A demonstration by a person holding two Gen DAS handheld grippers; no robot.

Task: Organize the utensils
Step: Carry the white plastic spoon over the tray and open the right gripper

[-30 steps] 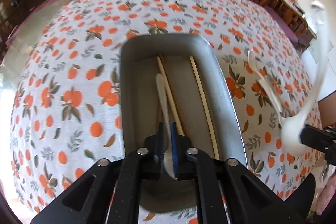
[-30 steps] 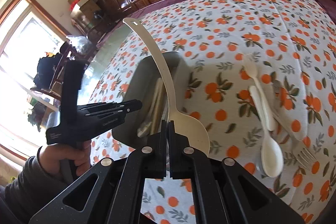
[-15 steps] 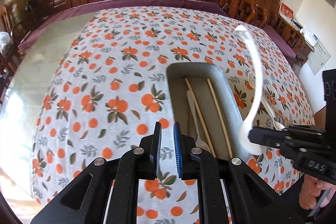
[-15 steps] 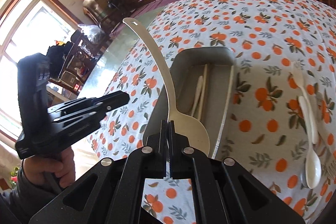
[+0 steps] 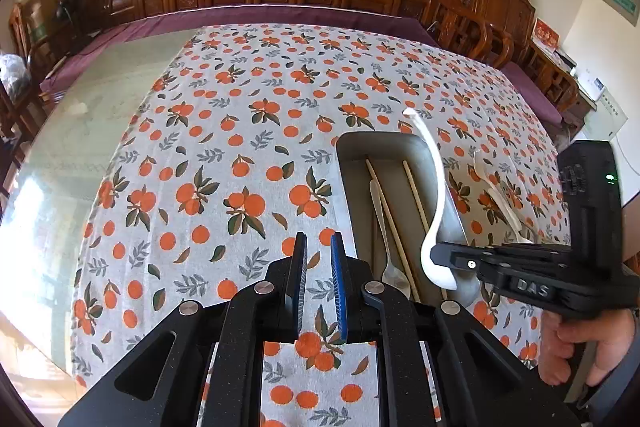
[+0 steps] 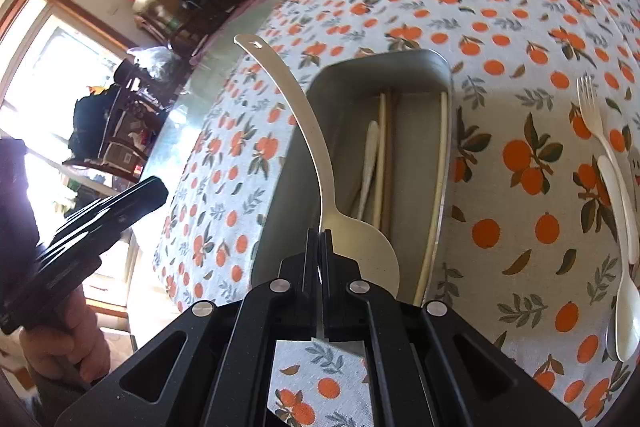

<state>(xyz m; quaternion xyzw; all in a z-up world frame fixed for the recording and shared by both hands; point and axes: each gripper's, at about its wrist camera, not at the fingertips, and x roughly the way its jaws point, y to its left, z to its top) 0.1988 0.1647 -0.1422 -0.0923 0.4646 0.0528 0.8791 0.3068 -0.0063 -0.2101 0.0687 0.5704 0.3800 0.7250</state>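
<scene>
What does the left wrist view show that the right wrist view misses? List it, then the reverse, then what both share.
Left wrist view only: the left tongs, slightly apart and empty, and a metal spoon plainly in the tray.

Right wrist view only: a bright window, and the right tongs' jaws seen pinching the spoon bowl.

Both: the grey tray with chopsticks, the white spoon held above it, and a fork on the tablecloth.

A grey metal tray (image 6: 444,131) lies lengthwise on the orange-patterned worktop (image 6: 520,227). Inside it lie a pair of pale wooden chopsticks (image 5: 416,201) and a metal spoon (image 5: 386,251), all along its length. A large cream spoon (image 6: 316,163) is pinched by its bowl in the right hand-held gripper (image 6: 319,239), handle raised over the tray's near end. Right of the tray, on the cloth, lie a cream fork (image 6: 600,131) and a cream spoon (image 6: 624,267), touching.
</scene>
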